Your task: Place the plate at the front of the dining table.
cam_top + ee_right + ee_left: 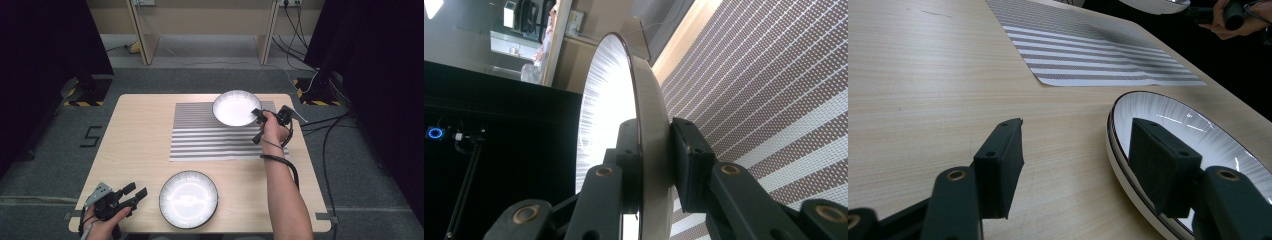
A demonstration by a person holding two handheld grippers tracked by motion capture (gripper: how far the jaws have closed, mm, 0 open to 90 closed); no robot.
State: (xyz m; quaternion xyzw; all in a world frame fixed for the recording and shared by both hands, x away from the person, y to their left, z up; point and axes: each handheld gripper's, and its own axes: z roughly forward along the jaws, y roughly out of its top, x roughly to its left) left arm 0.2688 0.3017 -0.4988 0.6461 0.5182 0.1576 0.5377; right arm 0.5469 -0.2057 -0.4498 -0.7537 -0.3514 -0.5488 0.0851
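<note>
Right gripper (259, 116): jaws clamped on the rim of the white round ceramic bowl (235, 107), upper centre of the high view, over the grey striped woven placemat (200, 140).
Left gripper (134, 194): jaws wide, holding nothing, lower left.
Dark-rimmed white ribbed plate (188, 198): just right of the left gripper, nearer that hand.

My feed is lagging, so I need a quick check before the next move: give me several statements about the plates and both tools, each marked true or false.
1. The right tool is clamped on the rim of the white bowl. True.
2. The left tool grips the dark-rimmed plate. False: it is open, beside the plate's rim, holding nothing.
3. The white bowl is over the striped placemat. True.
4. The dark-rimmed plate sits on the placemat. False: it rests on the bare wooden table near the person's edge.
5. Both plates are stacked. False: they are apart.
</note>
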